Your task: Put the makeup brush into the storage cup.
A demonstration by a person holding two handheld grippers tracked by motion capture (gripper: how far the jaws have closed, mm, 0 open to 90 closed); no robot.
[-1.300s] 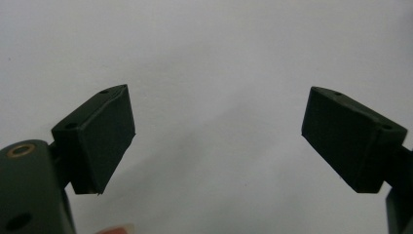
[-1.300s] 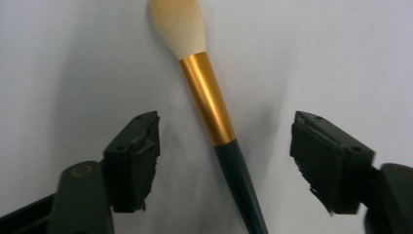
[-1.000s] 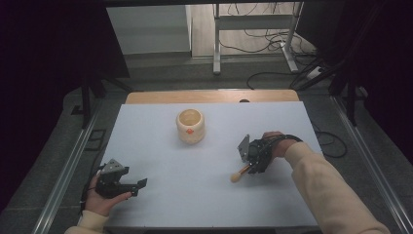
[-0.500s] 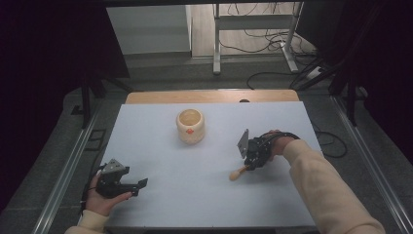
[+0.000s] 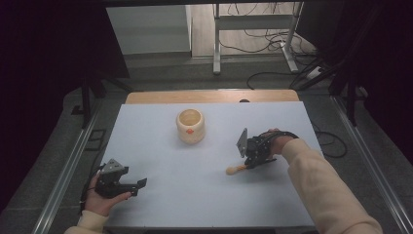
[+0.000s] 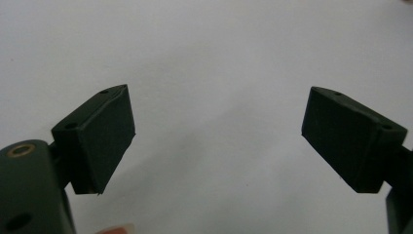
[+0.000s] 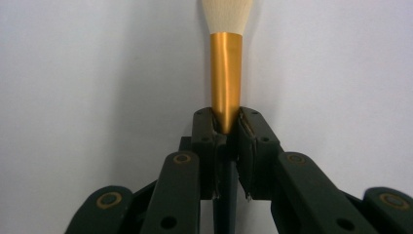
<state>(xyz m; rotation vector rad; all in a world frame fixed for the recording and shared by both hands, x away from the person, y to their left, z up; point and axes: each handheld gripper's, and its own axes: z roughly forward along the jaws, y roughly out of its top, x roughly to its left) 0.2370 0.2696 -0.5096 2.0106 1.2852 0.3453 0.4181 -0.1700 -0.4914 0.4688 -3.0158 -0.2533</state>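
From the high view, your right tongs (image 5: 242,167) sit at the right of the white table (image 5: 160,195), low over its surface, with the tan bristle tip of a makeup brush with a gold metal ferrule (image 5: 233,170) poking out from them toward you. A second ago the brush lay between jaws that stood wider; they have just been closing, and now they pinch it. The cream-coloured round ceramic cup with a small orange mark on its side (image 5: 190,126) stands upright near the table's middle, well apart from the brush. Your left tongs (image 5: 140,184) rest at the near left corner, unmoved.

In the left gripper view, the left tongs (image 6: 218,139) stand wide apart with only bare table between them.

In the right gripper view, the right tongs (image 7: 227,127) are clamped on the brush (image 7: 226,92) at the base of its ferrule, bristles pointing away along the jaws. The grip looks centred, so the pickup seems secured; lifting it toward the cup is likely next.
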